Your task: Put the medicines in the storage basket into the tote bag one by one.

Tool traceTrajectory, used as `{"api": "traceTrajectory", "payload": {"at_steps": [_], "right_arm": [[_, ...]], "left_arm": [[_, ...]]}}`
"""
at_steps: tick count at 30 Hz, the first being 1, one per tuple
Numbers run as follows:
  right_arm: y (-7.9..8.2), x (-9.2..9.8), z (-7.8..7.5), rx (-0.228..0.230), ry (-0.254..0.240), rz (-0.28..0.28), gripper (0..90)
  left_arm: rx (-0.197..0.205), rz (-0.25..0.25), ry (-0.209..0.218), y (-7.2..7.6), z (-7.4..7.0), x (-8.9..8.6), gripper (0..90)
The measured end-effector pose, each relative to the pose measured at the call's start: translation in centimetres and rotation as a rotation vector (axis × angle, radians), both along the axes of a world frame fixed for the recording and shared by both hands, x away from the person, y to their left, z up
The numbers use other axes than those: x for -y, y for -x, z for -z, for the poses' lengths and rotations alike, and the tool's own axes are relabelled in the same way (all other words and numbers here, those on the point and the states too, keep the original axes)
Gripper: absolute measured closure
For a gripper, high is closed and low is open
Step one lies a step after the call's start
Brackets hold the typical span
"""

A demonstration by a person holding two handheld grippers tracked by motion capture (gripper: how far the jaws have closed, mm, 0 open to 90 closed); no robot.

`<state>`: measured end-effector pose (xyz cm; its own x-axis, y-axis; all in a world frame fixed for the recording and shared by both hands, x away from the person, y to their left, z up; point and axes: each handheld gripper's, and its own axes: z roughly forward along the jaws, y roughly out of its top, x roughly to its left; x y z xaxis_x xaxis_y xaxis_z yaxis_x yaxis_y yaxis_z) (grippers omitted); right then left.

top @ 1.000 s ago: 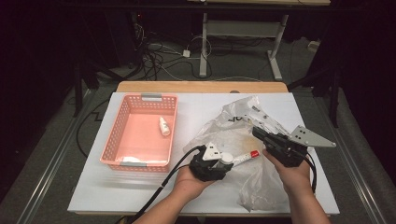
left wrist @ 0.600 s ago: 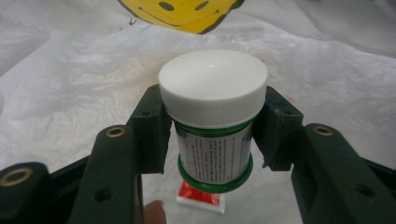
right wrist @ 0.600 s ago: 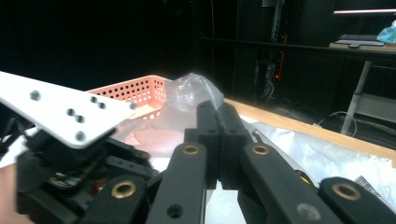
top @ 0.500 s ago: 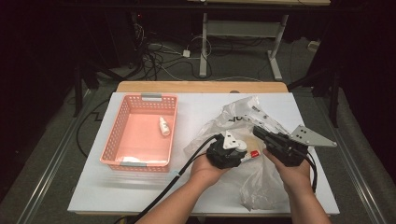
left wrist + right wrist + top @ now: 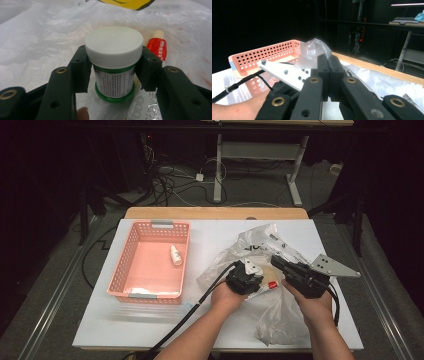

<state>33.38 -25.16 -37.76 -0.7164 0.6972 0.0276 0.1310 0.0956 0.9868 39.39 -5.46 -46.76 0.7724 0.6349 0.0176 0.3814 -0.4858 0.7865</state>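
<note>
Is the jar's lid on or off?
On. The white lid sits on the jar, held between the left gripper pads.

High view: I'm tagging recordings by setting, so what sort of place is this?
Probably a lab or workshop set up for recording. A white table stands on a dark floor, loose cables trail behind it, and a height-adjustable desk frame stands at the back.
</note>
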Motion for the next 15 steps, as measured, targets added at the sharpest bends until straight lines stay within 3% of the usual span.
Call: {"api": "traceTrajectory", "payload": {"at_steps": [6, 15], "right_arm": [[0.0, 0.0, 0.0, -0.002, -0.004, 0.001, 90.0], [0.0, -0.1, 0.0, -0.001, 0.001, -0.002, 90.0]], "left_arm": [[-0.019, 0.006, 0.001, -0.1, 0.3, 0.0, 45.5], [0.016, 0.014, 0.032, 1.2, -0.5, -0.4, 34.7]]}}
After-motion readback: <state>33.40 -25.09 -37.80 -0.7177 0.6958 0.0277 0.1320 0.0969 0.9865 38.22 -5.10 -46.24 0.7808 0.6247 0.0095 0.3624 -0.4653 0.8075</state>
